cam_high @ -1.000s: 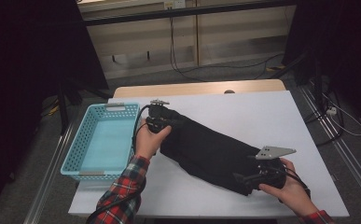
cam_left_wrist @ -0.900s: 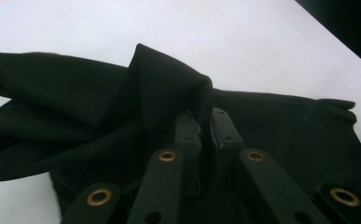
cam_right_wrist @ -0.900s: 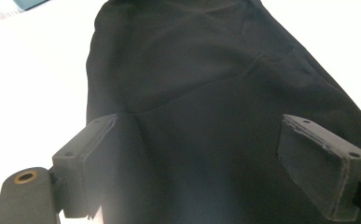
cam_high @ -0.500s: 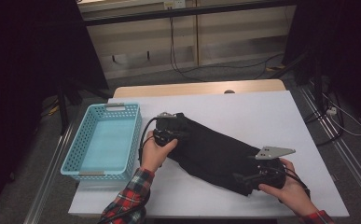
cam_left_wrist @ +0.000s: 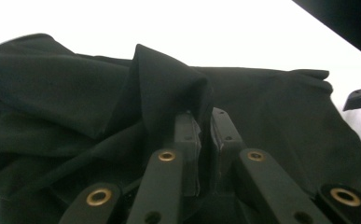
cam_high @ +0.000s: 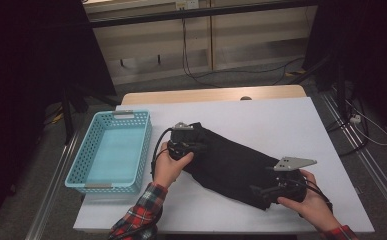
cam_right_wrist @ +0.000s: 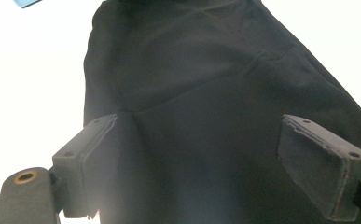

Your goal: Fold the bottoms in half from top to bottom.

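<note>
High view is showing a black garment (cam_high: 233,165) lying diagonally across the white table (cam_high: 281,120), running from just right of the blue basket (cam_high: 112,150) down toward the near right corner. The left gripper (cam_high: 185,145) is sitting at the garment's upper left end, with the left hand (cam_high: 170,164) wrapped around it and a red plaid sleeve (cam_high: 138,220) trailing to the table edge. Left gripper view is showing the jaws clenched together, pinching a raised fold of the black fabric, which is bunching up around them. The right gripper (cam_high: 271,191) is sitting at the garment's lower right end, held by the right hand (cam_high: 308,202), its grey plate (cam_high: 293,163) on top. Right gripper view is showing the jaws spread wide, one on each side above the cloth, not pinching it; cannot tell if the pads are touching the fabric. The basket is standing at the table's left edge, apart from the garment.
</note>
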Demonstrator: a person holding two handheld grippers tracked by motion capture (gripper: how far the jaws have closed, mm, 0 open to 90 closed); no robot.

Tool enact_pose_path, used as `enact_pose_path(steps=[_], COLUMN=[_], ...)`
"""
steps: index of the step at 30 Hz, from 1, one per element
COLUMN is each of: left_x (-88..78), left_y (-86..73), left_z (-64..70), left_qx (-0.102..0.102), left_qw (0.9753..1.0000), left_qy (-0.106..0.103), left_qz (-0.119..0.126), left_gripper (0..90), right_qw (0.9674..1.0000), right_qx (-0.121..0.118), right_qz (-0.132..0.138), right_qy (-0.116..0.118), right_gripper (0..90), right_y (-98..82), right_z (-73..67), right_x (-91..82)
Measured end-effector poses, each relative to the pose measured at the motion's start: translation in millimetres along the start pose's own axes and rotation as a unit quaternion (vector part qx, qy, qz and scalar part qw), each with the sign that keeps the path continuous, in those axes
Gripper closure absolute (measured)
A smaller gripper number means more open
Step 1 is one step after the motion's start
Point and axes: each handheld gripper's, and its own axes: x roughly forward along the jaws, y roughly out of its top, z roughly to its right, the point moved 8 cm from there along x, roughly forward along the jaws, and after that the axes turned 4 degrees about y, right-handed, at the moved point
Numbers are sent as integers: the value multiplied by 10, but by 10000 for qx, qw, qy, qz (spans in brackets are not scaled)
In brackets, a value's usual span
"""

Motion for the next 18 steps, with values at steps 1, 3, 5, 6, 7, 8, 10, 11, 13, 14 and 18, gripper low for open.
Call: enact_pose_path(steps=[1,3,5,6,7,8,10,11,13,14,18], left_x=[-12,-37,-61,-67,-65,-58,-46,-41,-34,-32,-13], left_y=[10,35,62,61,58,50,36,30,13,5,-33], left_z=[6,34,70,82,109,138,193,214,247,252,309], left_qx=[36,58,116,157,179,221,272,296,354,378,375], left_qw=[10000,10000,9998,9998,9997,9996,9993,9992,9989,9988,9984], left_qy=[-8,-27,-52,-74,-110,-149,-231,-260,-304,-313,-424], left_qz=[14,67,146,123,122,109,75,52,-3,-23,-48], left_gripper=[839,839,839,839,839,839,839,839,839,838,838], right_qw=[10000,10000,10000,10000,10000,10000,10000,10000,10000,10000,10000], right_qx=[-8,-4,-1,-4,-9,-14,-16,-15,-19,-13,-3], right_qz=[-7,-9,-8,-13,-12,-12,-22,-21,-21,-23,-15], right_qy=[-4,-13,-18,-15,-16,-13,-8,-4,-10,-13,-21], right_gripper=[139,139,139,139,139,139,139,138,139,138,139], right_y=[-3,-7,-7,-8,-7,-7,-9,-10,-12,-13,-15], right_z=[3,8,8,5,3,0,-4,-5,-3,0,5], right_x=[-1,-2,-3,-3,-3,-2,1,1,1,0,-4])
